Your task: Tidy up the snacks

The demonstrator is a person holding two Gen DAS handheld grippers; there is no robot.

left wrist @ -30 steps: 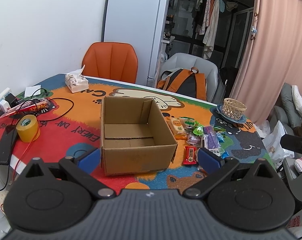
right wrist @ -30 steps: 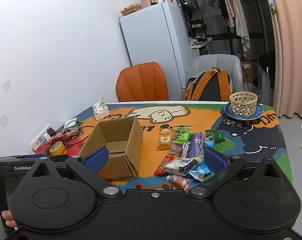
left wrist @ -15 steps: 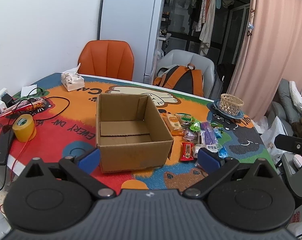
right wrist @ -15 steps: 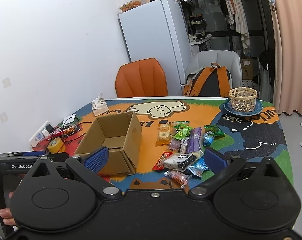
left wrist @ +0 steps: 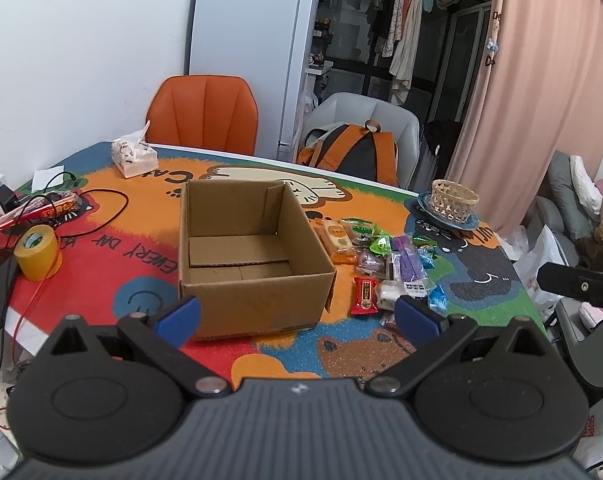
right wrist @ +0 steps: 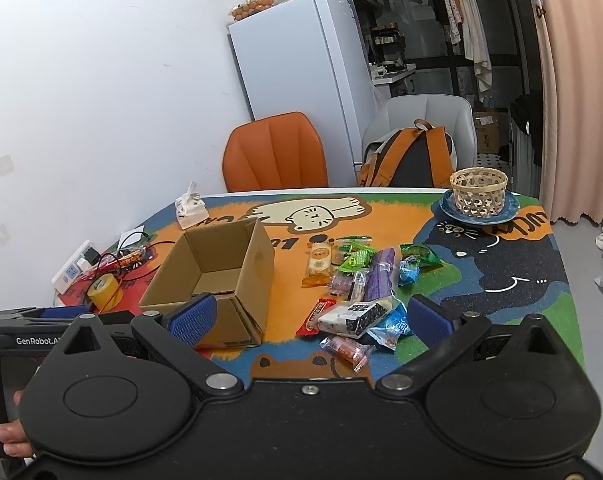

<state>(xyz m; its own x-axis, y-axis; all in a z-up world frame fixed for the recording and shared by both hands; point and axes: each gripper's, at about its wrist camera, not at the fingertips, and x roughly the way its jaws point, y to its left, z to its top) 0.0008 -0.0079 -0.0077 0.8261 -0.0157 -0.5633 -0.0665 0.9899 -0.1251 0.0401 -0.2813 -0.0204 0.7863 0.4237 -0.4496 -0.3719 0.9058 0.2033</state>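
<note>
The cardboard box sits open on the bench, which has a bright cartoon mat on it. The box has nothing in it.

The snacks lie in a loose pile on the bench just beside the box, on the side away from the yellow tape roll. In the pile are a red bar close to the box, an orange packet, a purple packet, some green packets and a white and black packet. A small clear packet lies at the near edge of the pile.

The left gripper hangs in the air in front of the box. Its jaws are spread wide and hold nothing. One blue pad shows before the near corner of the box.

The right gripper hangs in the air in front of the snacks. Its jaws are spread wide too and hold nothing.

On the other side of the box from the snacks are the tape roll, some wires and a tissue pack. Far past the snacks, a woven basket stands on a blue plate. Behind the box, past the bench, is an orange chair.
</note>
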